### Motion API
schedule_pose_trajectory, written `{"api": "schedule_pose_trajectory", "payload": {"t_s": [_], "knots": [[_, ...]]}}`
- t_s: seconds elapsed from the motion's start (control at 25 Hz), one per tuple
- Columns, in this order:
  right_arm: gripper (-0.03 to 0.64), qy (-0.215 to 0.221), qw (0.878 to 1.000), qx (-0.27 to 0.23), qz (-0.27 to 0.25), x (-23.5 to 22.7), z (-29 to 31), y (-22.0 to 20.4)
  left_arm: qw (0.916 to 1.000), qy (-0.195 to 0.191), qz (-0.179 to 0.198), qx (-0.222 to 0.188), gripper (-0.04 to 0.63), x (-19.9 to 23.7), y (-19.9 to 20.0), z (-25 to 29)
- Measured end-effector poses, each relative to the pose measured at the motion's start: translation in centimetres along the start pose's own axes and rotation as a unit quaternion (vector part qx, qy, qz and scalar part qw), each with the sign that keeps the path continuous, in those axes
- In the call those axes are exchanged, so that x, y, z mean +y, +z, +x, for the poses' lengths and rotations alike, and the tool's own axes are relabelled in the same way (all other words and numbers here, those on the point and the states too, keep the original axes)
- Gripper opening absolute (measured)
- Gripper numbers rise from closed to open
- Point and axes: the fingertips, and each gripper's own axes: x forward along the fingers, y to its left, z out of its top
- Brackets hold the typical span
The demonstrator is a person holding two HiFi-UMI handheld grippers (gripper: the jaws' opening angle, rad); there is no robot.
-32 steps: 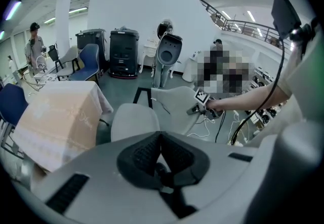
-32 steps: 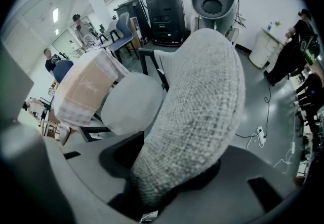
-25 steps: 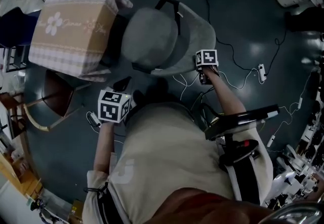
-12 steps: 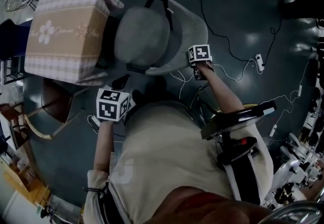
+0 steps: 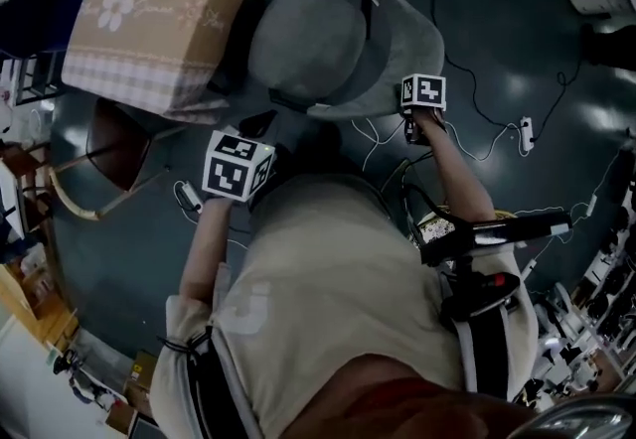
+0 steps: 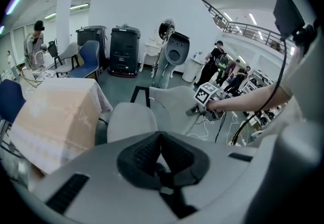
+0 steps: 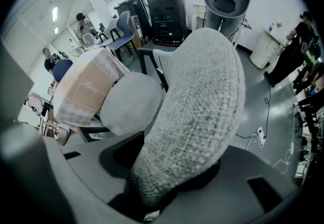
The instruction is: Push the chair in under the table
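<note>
A grey upholstered chair stands beside the table, which is draped in a beige checked cloth; the seat faces the table and touches the cloth. My right gripper is shut on the top edge of the chair's backrest, with the fabric filling the space between its jaws. My left gripper hangs short of the chair, near the person's body. Its jaws are shut with nothing in them. The left gripper view shows the chair's seat, the table and the right gripper.
Cables and a power strip lie on the dark floor right of the chair. A wooden chair stands left of the table. Blue chairs, black cabinets, a grey machine and several people are farther back.
The head view has shifted a little. The chair, the table and both grippers keep the same places relative to one another.
</note>
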Motion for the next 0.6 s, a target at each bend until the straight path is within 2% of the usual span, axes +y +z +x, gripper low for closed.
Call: {"api": "schedule_pose_trajectory", "payload": {"t_s": [0.32,0.6], "knots": [[0.196,0.0,1.0,0.002,0.002,1.3,0.1,-0.2,1.0,0.002,-0.005,0.0,0.008,0.4,-1.1,-1.1],[0.196,0.005,1.0,0.0,-0.009,2.4,0.7,1.2,0.9997,0.016,-0.017,-0.003,0.008,0.8,-1.3,-1.7]]}}
